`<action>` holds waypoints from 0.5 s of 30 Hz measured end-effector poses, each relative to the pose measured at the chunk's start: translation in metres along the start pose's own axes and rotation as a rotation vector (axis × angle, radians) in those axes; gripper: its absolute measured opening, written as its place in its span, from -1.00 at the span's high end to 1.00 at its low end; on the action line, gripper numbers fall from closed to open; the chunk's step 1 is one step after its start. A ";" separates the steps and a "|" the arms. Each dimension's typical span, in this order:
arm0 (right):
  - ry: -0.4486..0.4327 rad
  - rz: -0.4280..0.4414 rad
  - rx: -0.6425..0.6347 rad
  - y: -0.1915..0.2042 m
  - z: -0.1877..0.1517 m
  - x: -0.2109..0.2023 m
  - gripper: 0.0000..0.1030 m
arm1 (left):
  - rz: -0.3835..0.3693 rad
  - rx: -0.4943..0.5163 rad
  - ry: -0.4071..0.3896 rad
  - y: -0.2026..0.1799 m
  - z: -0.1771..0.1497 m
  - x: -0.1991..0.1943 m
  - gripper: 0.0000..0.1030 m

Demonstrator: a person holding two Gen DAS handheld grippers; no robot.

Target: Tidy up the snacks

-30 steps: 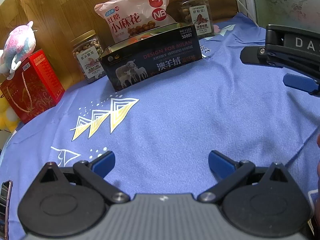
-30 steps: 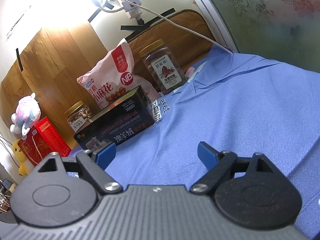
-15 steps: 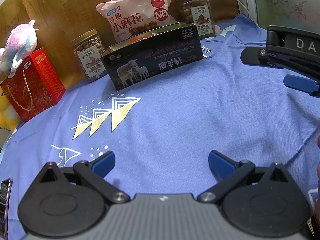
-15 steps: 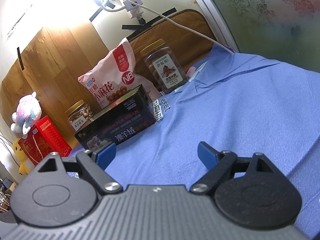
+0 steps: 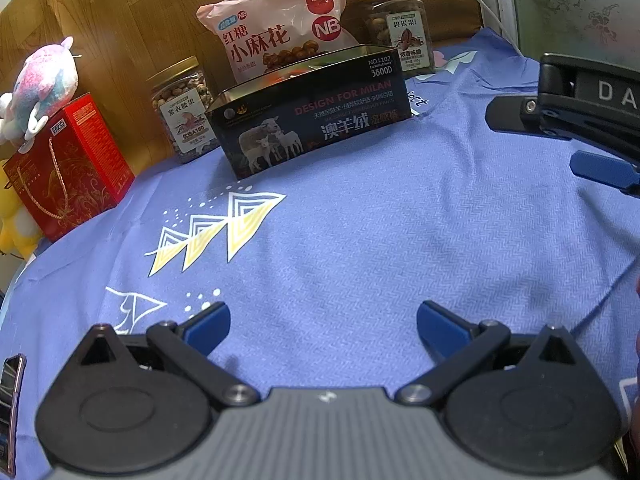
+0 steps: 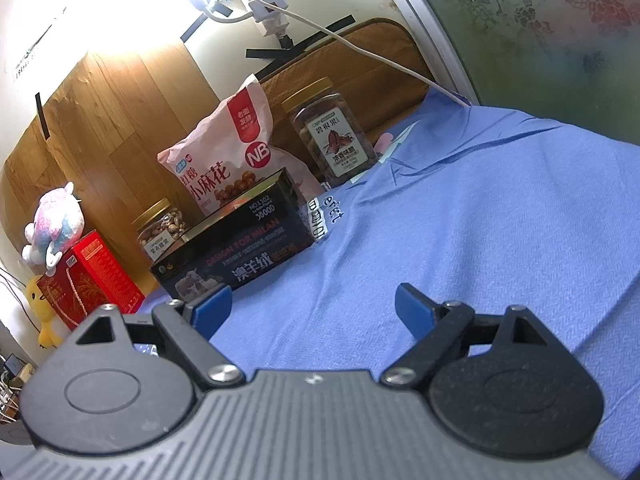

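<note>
Snack bag (image 5: 276, 28) upright at bench far edge, behind open dark box (image 5: 312, 120), long side facing. Left hand-held gripper (image 5: 323, 322), right hand-held gripper (image 6: 313, 308): both wide open, empty, well short; nearer one unclear.

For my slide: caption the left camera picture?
Open left gripper faces dark box, pink snack bag, two jars.

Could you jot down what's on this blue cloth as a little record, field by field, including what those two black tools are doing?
Surface: blue cloth
Container: open dark tin box
Behind box: pink snack bag
Jars: cashew jar to the box's left, pecan jar to its right
Far left: red gift box, plush toy on top
Left tool: open, empty
Right tool: open, empty
</note>
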State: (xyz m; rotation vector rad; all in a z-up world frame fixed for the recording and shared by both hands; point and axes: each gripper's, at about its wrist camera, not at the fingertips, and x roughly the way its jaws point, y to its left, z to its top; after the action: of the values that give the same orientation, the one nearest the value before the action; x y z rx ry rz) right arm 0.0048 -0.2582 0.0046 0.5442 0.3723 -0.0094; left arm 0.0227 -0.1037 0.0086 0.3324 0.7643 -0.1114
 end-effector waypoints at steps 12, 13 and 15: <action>-0.003 0.003 -0.001 0.002 0.000 -0.001 -0.76 | 0.002 -0.003 0.000 0.003 0.000 -0.001 -1.00; -0.003 0.005 -0.002 0.002 0.001 -0.002 -0.76 | 0.002 -0.005 0.001 0.003 -0.001 -0.001 -1.00; -0.004 0.007 -0.004 0.003 0.001 -0.002 -0.76 | 0.004 -0.008 0.001 0.005 -0.001 -0.001 -1.00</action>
State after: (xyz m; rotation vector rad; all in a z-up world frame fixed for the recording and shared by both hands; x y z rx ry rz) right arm 0.0039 -0.2563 0.0076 0.5410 0.3664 -0.0030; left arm 0.0227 -0.0991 0.0102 0.3263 0.7645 -0.1045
